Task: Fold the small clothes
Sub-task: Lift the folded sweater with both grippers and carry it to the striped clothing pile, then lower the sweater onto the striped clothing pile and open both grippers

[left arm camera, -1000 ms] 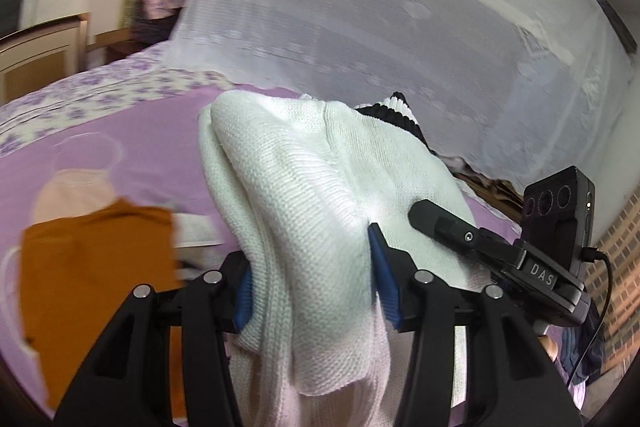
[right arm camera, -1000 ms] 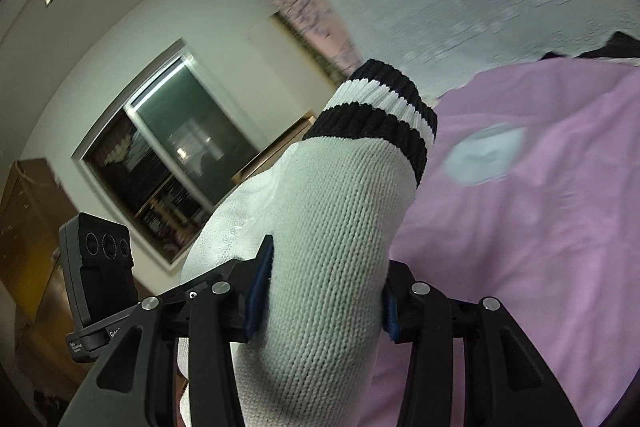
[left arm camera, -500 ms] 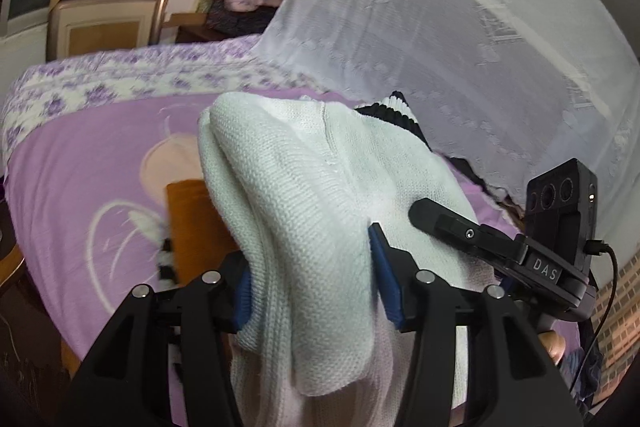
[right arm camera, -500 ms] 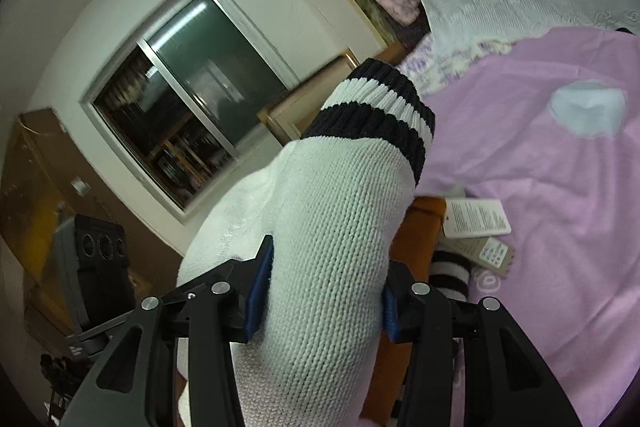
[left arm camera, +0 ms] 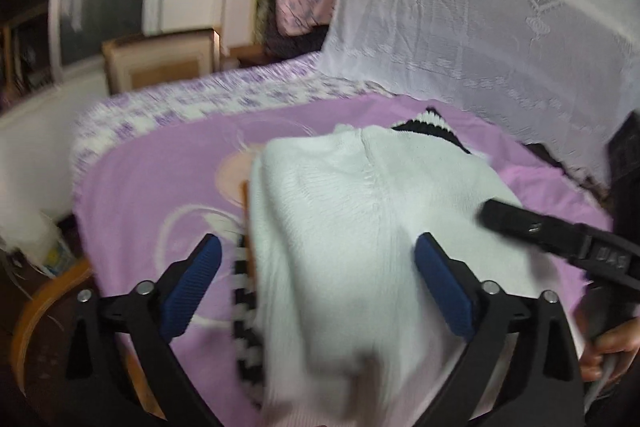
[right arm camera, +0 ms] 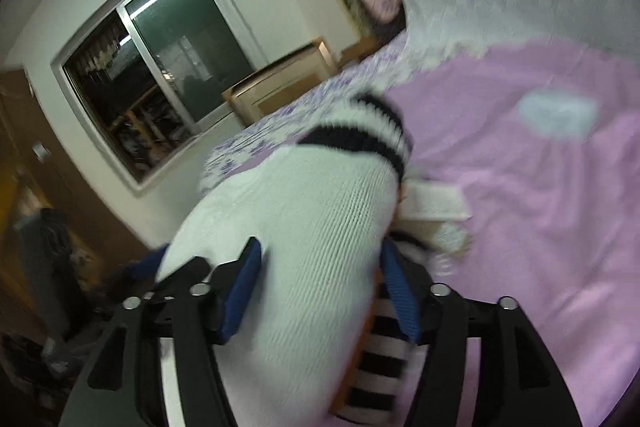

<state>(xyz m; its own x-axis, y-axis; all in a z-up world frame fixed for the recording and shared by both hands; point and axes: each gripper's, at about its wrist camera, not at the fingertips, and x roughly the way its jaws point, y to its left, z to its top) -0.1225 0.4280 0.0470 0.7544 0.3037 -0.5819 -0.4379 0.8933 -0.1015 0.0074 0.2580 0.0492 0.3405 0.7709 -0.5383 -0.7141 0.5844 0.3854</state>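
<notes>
Left-wrist view: the left gripper (left arm camera: 316,263) stands with its blue-padded jaws spread wide and released; the white knitted garment with a black-and-white striped cuff (left arm camera: 360,227) lies between them, with a clear gap at the left pad and its cloth running close to the right pad, where blur hides whether the two touch. The garment rests above the pink-violet bedspread with a pale printed motif (left arm camera: 160,187), its striped cuff at the far end. Under its left edge show an orange cloth edge (left arm camera: 246,211) and a black-and-white striped band (left arm camera: 244,307). At right, the other hand-held device, a black bar, reaches over the garment, with a person's fingers (left arm camera: 608,351) gripping its handle. Behind hangs a white lace net curtain (left arm camera: 480,27). Right-wrist view: the right gripper (right arm camera: 320,287) has its blue pads pressed against both sides of the white knit, clenched on the garment (right arm camera: 320,235), whose cuff points away over the bedspread (right arm camera: 540,227). Beside the cuff lie white paper cards (right arm camera: 436,203); beneath the jaws the striped band (right arm camera: 380,355) appears. A dark sliding window (right arm camera: 160,67) fills the wall at left. Both views are motion-blurred.
</notes>
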